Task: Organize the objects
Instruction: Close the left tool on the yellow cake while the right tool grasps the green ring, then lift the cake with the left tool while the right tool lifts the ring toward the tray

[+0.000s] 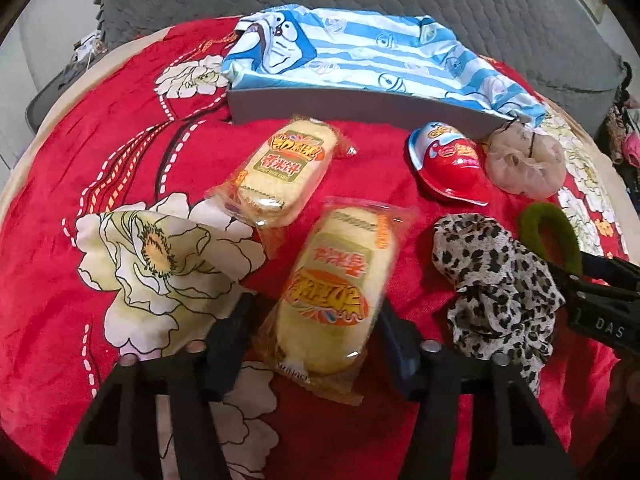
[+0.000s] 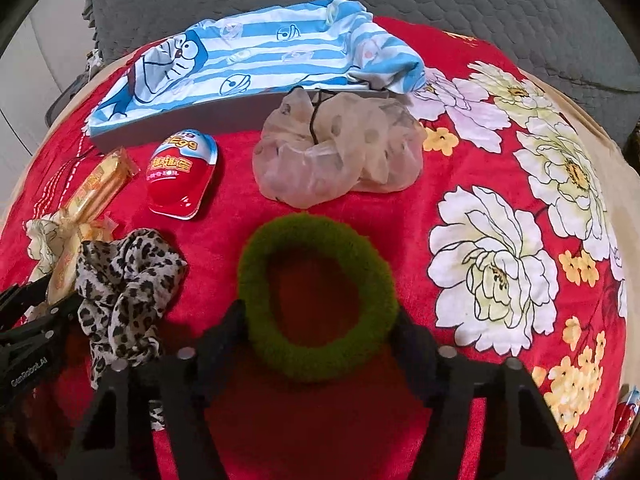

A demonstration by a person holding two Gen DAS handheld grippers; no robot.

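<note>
Item 1: near snack pack (image 1: 332, 292), lying on red floral blanket (image 1: 120, 152), long axis running straight out from left gripper (image 1: 312, 344), jaws clenching on its near end.

Item 2: green hair ring (image 2: 320, 296), sitting between right gripper (image 2: 320, 332) jaws, grasping its sides.

Grey box (image 1: 360, 108) lying beyond; interior hidden under striped cloth (image 1: 360, 52).

Left gripper (image 1: 312, 320) angles steeply downward, its dark fingers (image 1: 230, 332) closed against both sides of a packaged rice cracker (image 1: 332, 292). Right gripper (image 2: 320, 320) tilts down likewise, fingers (image 2: 224, 332) flanking a fuzzy green hair tie (image 2: 320, 296) and apparently pressing its outer edges, though contact is hard to confirm.
</note>
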